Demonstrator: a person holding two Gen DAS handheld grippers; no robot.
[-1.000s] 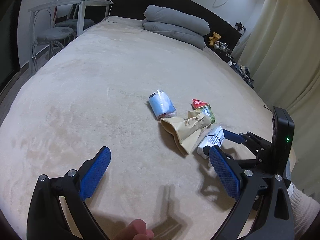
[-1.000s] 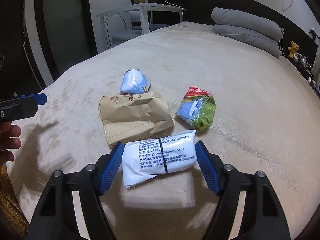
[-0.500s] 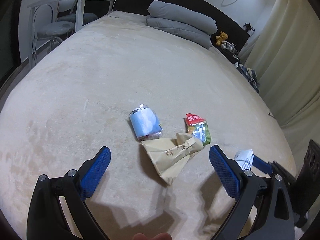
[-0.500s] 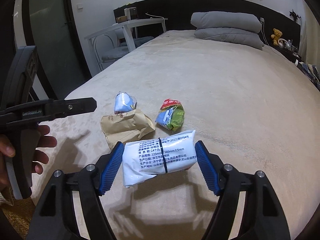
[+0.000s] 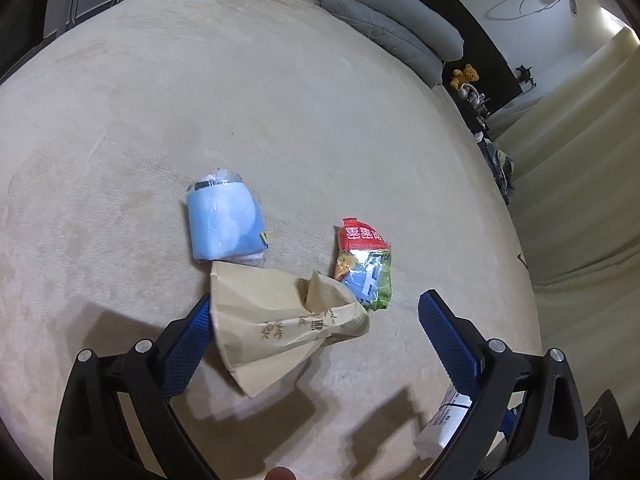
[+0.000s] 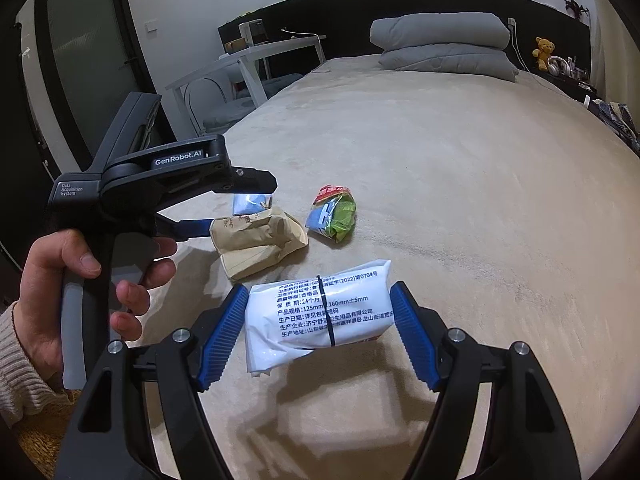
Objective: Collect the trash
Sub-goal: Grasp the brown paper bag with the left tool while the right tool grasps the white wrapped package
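Trash lies on a beige bed: a crumpled brown paper bag, a light blue packet behind it, and a red and green snack wrapper to its right. My left gripper is open, its jaws on either side of the paper bag, just above it. My right gripper is shut on a white printed packet and holds it off the bed. The bag, wrapper and left gripper body also show in the right wrist view.
Grey pillows lie at the head of the bed against a black headboard. A white table with chairs stands at the far left. Curtains hang along the right side. A teddy bear sits on a side shelf.
My left gripper has moved forward and down over the paper bag, which now sits between its jaws. My right gripper has lifted and drawn the white packet back from the pile.
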